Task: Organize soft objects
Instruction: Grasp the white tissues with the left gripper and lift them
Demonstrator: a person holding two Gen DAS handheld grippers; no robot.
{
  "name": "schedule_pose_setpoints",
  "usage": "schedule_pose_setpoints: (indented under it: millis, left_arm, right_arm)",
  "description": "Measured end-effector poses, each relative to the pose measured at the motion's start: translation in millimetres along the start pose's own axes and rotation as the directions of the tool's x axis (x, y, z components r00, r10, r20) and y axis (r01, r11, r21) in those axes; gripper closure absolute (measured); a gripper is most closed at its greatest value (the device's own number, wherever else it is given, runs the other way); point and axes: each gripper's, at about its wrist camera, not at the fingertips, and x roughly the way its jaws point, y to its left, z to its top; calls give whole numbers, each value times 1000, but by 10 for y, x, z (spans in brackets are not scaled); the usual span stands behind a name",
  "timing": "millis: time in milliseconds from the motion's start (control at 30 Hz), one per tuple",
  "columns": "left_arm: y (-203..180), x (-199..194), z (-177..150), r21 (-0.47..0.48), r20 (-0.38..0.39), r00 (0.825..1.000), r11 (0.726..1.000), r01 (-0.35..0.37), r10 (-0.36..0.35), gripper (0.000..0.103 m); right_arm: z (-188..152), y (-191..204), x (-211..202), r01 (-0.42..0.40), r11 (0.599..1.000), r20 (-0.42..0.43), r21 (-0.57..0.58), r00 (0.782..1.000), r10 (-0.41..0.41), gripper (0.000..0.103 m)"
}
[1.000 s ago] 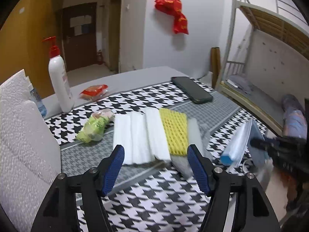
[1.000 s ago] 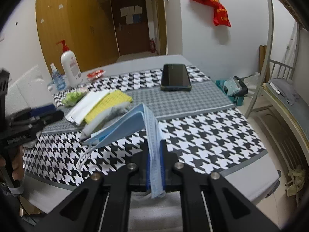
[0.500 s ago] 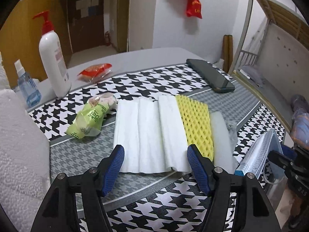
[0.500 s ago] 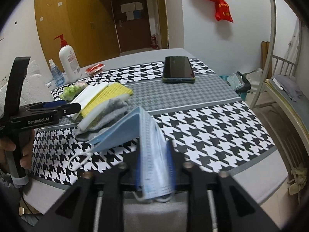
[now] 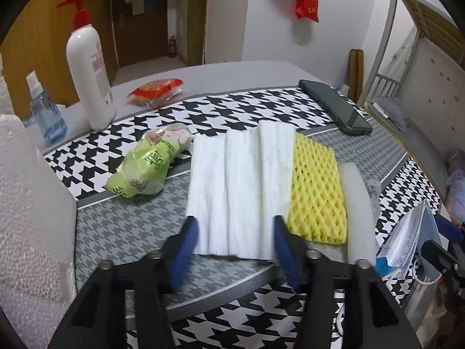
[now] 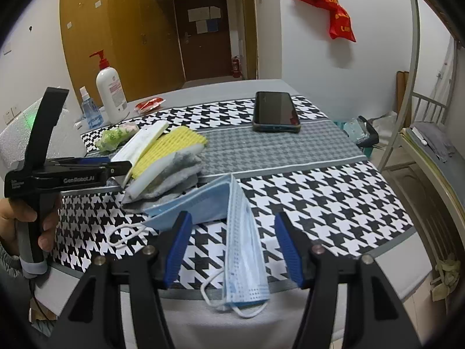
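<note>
With our right tongs (image 6: 232,250) wide and empty over the mask (image 6: 241,232) draped at the worktop's (image 6: 305,151) near edge, and our left tongs (image 5: 235,241) wide astride the white sheet (image 5: 241,186), we judge that a nudge could tip the mask off, or a pull could drag the yellow net (image 5: 316,189) askew.

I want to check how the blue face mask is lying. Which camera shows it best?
The right wrist view: the blue face mask lies folded between the open right tongs, ear loops visible. The left wrist view catches only its edge at the far right.
</note>
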Motion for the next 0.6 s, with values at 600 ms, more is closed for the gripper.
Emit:
schedule_pose_setpoints:
  millis: [600]
  left_arm:
    - [38, -569, -31, 11, 207, 969, 991, 134, -134, 95]
  right_arm:
    - [20, -16, 63, 25, 1000, -15, 4, 1000, -25, 39]
